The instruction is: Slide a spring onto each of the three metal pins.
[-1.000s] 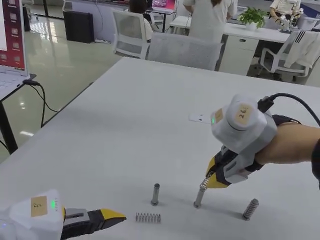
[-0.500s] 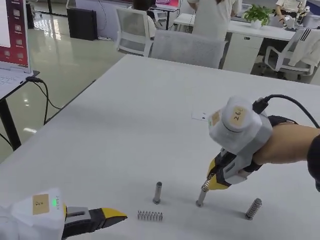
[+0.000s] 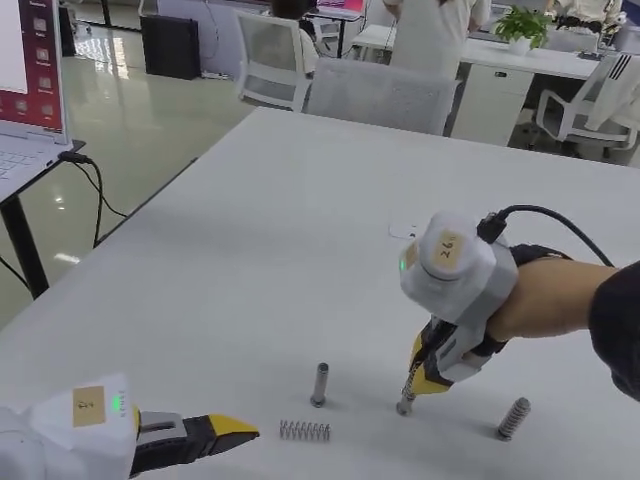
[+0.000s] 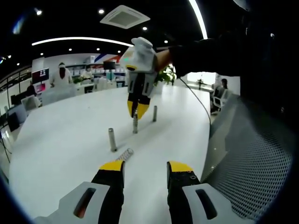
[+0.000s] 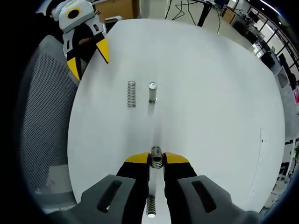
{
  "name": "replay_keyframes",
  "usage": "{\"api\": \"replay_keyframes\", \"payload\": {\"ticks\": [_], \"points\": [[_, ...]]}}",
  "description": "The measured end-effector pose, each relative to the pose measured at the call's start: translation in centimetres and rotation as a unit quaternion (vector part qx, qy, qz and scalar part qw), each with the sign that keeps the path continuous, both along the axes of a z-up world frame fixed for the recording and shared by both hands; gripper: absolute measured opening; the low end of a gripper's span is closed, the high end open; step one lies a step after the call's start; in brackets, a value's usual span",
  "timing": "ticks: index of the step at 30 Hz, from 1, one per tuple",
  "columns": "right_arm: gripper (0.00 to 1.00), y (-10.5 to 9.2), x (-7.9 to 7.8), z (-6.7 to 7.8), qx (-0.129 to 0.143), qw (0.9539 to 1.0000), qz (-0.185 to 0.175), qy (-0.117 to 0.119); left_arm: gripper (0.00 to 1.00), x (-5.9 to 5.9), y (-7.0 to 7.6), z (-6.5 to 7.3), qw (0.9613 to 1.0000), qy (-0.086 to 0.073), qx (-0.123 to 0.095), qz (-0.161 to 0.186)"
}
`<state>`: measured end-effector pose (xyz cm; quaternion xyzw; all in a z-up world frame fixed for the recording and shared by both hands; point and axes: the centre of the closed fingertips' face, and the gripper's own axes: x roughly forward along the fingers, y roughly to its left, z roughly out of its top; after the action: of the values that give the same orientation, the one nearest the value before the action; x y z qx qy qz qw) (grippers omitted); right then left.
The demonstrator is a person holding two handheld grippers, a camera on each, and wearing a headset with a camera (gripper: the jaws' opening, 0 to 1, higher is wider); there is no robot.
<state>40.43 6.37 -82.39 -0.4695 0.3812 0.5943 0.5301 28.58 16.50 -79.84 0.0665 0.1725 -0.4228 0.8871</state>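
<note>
While left claw [image 4: 145, 166] gapes, right claw [image 3: 428, 383] grips spring [image 5: 157, 157].

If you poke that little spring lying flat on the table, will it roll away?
Probably yes: the loose spring lies on its side on the smooth white table, and it is round. Its thin open coils look light, so a nudge from the left hand-held gripper could flick it aside. Pinched end to end, it would likely squash a bit.
</note>
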Motion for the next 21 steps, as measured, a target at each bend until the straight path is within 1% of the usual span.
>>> {"api": "replay_keyframes", "payload": {"ticks": [7, 14, 21], "points": [[0.08, 0.0, -0.3, -1.2, -0.003, 1.0, -0.005, 0.006, 0.29, 0.0, 0.1, 0.0, 1.0, 0.0, 0.001, 0.001], [0.08, -0.2, -0.4, -2.1, -0.006, 0.9999, -0.008, 0.005, 0.29, 0.0, 0.1, 0.0, 1.0, 0.0, 0.002, 0.0], [0.09, 0.0, -0.4, -2.0, 0.005, 0.9999, -0.012, 0.003, 0.29, -0.1, 0.1, 0.0, 1.0, 0.0, 0.004, 0.0]]}}
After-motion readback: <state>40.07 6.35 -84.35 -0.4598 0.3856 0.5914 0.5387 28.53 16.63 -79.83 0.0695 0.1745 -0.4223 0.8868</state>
